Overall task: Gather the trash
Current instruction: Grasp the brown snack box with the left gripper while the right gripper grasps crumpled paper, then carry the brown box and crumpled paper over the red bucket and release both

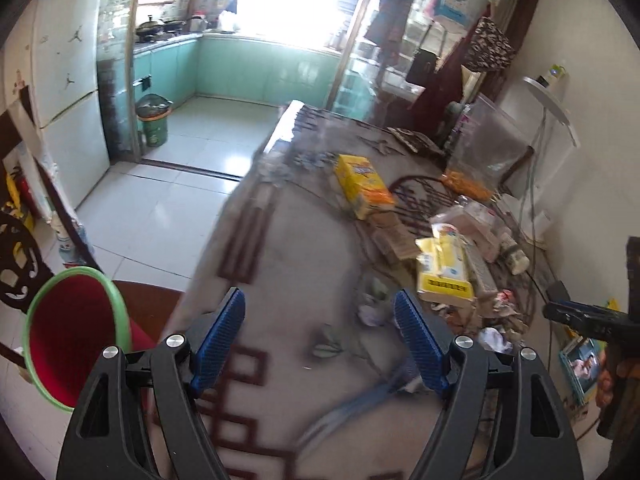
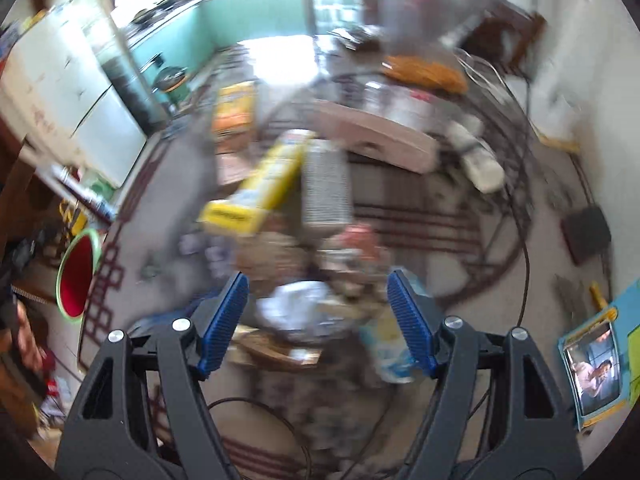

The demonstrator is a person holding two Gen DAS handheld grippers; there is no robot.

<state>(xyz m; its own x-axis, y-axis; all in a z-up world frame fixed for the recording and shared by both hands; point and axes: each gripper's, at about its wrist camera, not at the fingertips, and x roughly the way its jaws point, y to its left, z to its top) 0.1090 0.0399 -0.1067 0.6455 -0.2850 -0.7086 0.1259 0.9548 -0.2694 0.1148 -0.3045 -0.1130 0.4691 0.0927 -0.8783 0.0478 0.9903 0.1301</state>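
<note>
A red bin with a green rim (image 1: 76, 336) stands left of the patterned table (image 1: 288, 240); it also shows in the right wrist view (image 2: 77, 278). Scraps of paper and wrappers (image 1: 492, 320) lie in a heap at the table's right. My left gripper (image 1: 320, 320) is open and empty above the table, with a crumpled white scrap (image 1: 370, 314) just ahead of its right finger. My right gripper (image 2: 318, 300) is open above the blurred trash heap, with a crumpled white wad (image 2: 296, 306) between its fingers' lines. The right gripper also shows in the left wrist view (image 1: 580, 316).
A yellow box (image 1: 362, 184), a yellow tissue pack (image 1: 444, 268), a remote (image 2: 326, 184), a clear bag of orange snacks (image 1: 480, 160) and bottles crowd the table. A cable (image 2: 524, 280) loops across it. A fridge (image 1: 68, 80) and a green kitchen bin (image 1: 154, 120) stand beyond.
</note>
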